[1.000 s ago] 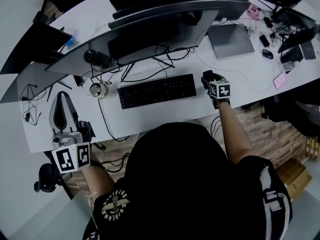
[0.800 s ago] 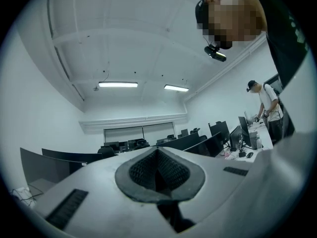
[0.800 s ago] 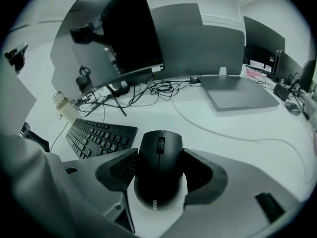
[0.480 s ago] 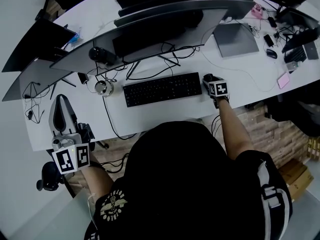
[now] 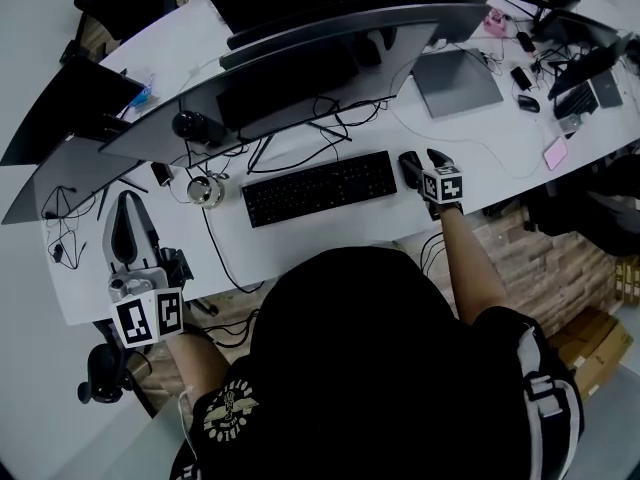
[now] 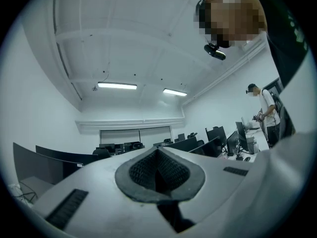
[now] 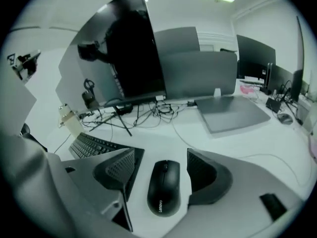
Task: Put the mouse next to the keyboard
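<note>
1. Since a second ago, my right gripper (image 5: pixel 422 161) has let its jaws spread. They were drawn in around the mouse then, and now two dark fingers show apart in the head view. The gripper sits in much the same spot at the keyboard's right end.
2. In the right gripper view the jaws are opening, with the mouse (image 7: pixel 164 187) lying between them. I can see bare white desk on both sides of it, so neither pad presses on it.
3. The mouse is black and lies flat on the desk (image 5: pixel 300 240) with its wheel end towards 12 o'clock. There is white print near its rear edge.
4. Seen from the head view, the mouse is at 3 o'clock of the keyboard (image 5: pixel 318 188), just beside its right end and not touching it.
5. My left gripper (image 6: pixel 158 172) has its jaws together with nothing between the ribbed pads. It points up at the ceiling lights.
6. In the head view that gripper is at 8 o'clock of the keyboard, well apart from it and off the near edge of the desk.
7. A wide curved monitor (image 5: pixel 330 48) stands at 12 o'clock of the keyboard, with loose black cables (image 5: pixel 330 118) tangled between the two.
8. A closed grey laptop (image 5: pixel 457 80) lies at 1 o'clock of the right gripper.
9. Another person (image 6: pixel 262 108) stands far off at 3 o'clock in the left gripper view.
</note>
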Demonstrator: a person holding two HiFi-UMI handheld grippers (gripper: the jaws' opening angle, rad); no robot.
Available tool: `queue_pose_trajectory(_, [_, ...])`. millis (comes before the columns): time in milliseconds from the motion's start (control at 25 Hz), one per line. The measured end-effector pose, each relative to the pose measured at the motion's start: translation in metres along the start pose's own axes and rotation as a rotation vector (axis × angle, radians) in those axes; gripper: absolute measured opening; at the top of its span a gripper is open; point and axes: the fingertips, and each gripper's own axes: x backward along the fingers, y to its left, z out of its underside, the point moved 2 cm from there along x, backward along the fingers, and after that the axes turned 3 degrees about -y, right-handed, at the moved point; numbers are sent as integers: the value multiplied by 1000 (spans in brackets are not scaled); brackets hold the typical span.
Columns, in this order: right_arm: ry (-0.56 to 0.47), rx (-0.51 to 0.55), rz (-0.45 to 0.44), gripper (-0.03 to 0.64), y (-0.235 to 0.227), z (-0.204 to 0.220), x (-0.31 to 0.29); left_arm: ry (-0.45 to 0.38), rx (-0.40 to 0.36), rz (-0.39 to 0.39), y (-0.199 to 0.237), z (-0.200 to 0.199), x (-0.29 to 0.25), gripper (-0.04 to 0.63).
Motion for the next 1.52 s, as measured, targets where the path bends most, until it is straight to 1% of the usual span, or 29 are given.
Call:
queue_pose_trajectory(80, [-112,43,-40,317,10,-27,22,-12,9,8,-1,1,-3,2])
queue_pose_trajectory(200, [-285,115,-88,219,30,-69,58,-22,23,17,-1,3,-4,2])
queue_pose_trajectory(280, [-409,139,-111,156,44,-95,88,-24,31,27,-1,5,-4,2])
queue_pose_trajectory(400, [-575,184,-140,89,65,-133,133,-36,36,46,-3,3,-6,2])
queue_pose_trajectory(520, [-688,243,-147,46,88,-168,173,-51,38,61,-4,-1,-7,2])
queue_pose_trajectory(680, [-809,254,-133,3,113,-203,222,-63,22,83,-9,-4,-8,2])
queue_pose_trajectory(840, [-850,301,-125,2,137,-227,251,-61,-1,75,-8,-2,-6,2])
queue_pose_trajectory(1080, [-902,254,-84,0,156,-255,291,-64,-29,97,-10,4,-3,2])
queue_pose_trajectory(1200, [-921,259,-76,0,168,-260,302,-68,-25,113,-6,6,-1,2])
queue_pose_trajectory(1520, [-907,243,-59,0,184,-256,300,-74,6,156,3,17,-1,2])
